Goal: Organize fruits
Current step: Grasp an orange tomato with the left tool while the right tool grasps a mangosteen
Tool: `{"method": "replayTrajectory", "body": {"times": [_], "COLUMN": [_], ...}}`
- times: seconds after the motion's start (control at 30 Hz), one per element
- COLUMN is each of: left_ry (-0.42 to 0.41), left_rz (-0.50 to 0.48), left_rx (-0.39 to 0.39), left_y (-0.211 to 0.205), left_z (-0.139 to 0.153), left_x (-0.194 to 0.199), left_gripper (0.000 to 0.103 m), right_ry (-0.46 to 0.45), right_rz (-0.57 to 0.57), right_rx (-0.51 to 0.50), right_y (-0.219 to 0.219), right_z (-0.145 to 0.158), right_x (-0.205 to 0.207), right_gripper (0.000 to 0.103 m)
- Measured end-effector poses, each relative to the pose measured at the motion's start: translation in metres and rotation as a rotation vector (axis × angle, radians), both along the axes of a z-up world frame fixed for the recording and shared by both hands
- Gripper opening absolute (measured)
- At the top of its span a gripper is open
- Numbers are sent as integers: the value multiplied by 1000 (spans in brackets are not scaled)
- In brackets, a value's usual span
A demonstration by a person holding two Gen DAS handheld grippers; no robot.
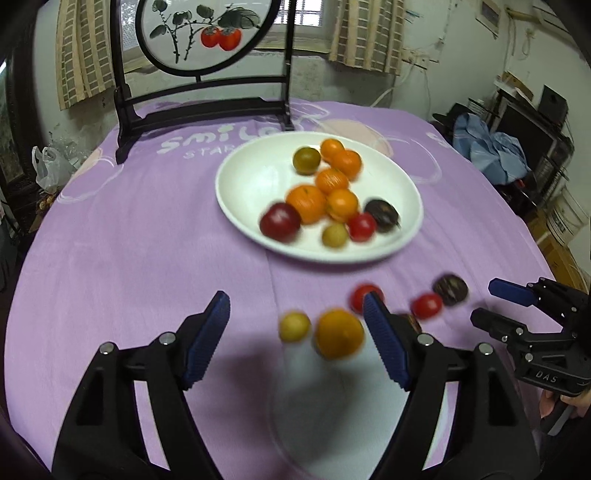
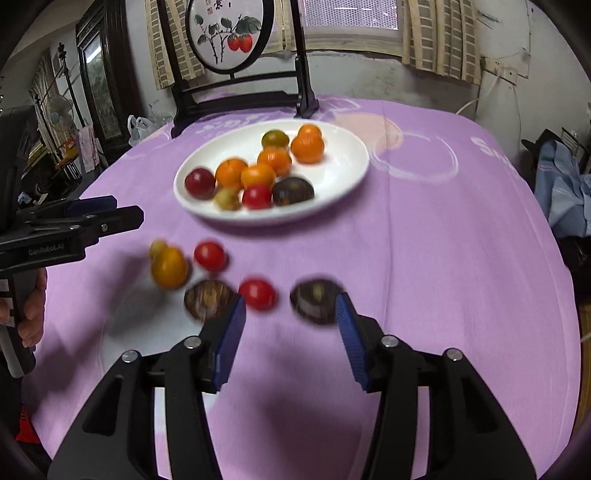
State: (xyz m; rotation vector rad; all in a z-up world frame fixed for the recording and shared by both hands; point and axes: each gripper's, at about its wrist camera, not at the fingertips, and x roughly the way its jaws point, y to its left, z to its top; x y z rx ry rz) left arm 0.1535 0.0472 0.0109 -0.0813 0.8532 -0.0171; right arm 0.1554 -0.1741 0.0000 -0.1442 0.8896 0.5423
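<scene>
A white plate on the purple cloth holds several oranges, red, yellow and dark fruits. Loose on the cloth in front lie an orange, a small yellow fruit, two red tomatoes, and two dark fruits. My left gripper is open, just above the yellow fruit and orange. My right gripper is open, with a red tomato between its fingertips' line and dark fruits at either side.
A dark wooden stand with a round persimmon painting stands behind the plate. The round table's edges curve away left and right. Clutter and blue cloth lie beyond the right edge.
</scene>
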Motion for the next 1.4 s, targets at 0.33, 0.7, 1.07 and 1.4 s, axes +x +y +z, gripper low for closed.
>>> {"method": "replayTrajectory", "body": {"times": [0.33, 0.7, 1.07, 1.4], "left_ry": [37, 26, 49, 117], "left_rz": [-21, -68, -89, -99], "left_rx": [3, 18, -6, -33], "left_y": [-8, -15, -15, -28], "left_z": [-27, -42, -49, -58], "left_x": [-37, -41, -38, -31], "left_gripper": [76, 76, 76, 74], "right_ry": [18, 22, 25, 19], "right_rz": [24, -59, -77, -35], "right_rx": [-71, -111, -61, 44], "right_y": [-1, 8, 14, -1], "right_z": [-20, -38, -37, -22], "right_x": [-31, 23, 49, 11], "right_gripper": [56, 56, 43, 43]}}
